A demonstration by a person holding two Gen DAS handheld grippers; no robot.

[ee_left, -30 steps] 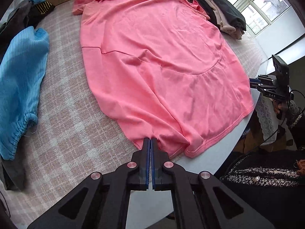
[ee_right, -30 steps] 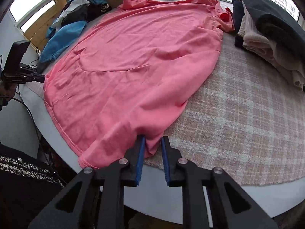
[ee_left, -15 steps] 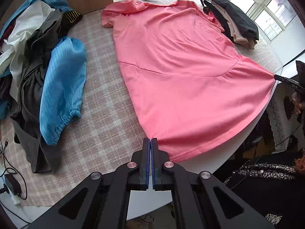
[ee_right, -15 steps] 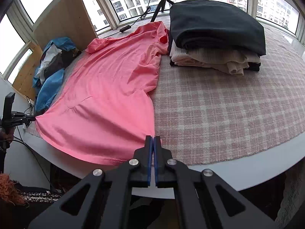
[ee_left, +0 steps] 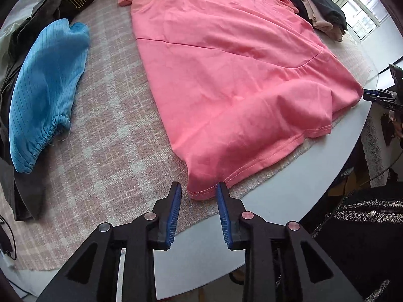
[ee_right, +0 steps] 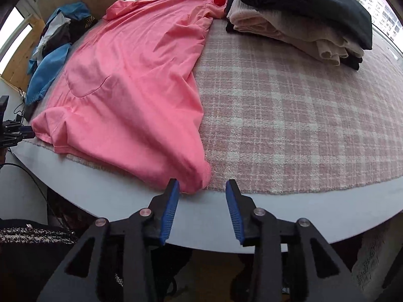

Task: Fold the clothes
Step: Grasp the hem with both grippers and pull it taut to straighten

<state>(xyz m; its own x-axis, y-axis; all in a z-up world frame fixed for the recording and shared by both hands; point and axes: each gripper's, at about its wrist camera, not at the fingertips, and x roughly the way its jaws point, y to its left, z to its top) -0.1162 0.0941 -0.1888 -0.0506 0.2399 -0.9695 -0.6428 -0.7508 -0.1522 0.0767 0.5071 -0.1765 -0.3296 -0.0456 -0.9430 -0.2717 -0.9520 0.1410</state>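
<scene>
- Left wrist view: the pink garment is lying spread flat on the checked cloth that covers the table, collar end far, hem near the table's edge. The left gripper has just been opening; its blue pads are standing apart with one hem corner between them, and the right-hand pad is only just meeting the cloth without pressing it. Well to the left a blue garment is lying on a heap of unfolded clothes.
- Judging by the soft ripples near the hem, the fabric is thin, light and limp; it is likely sagging and sliding once lifted, so the stitched hem corners or the side seams are the firmest places to pinch.
- Right wrist view: the right gripper has also just been opening, its pads spread, the other hem corner lying between them at the left-hand pad, unpinched. A folded stack is sitting beyond, touching the garment's far sleeve.
</scene>
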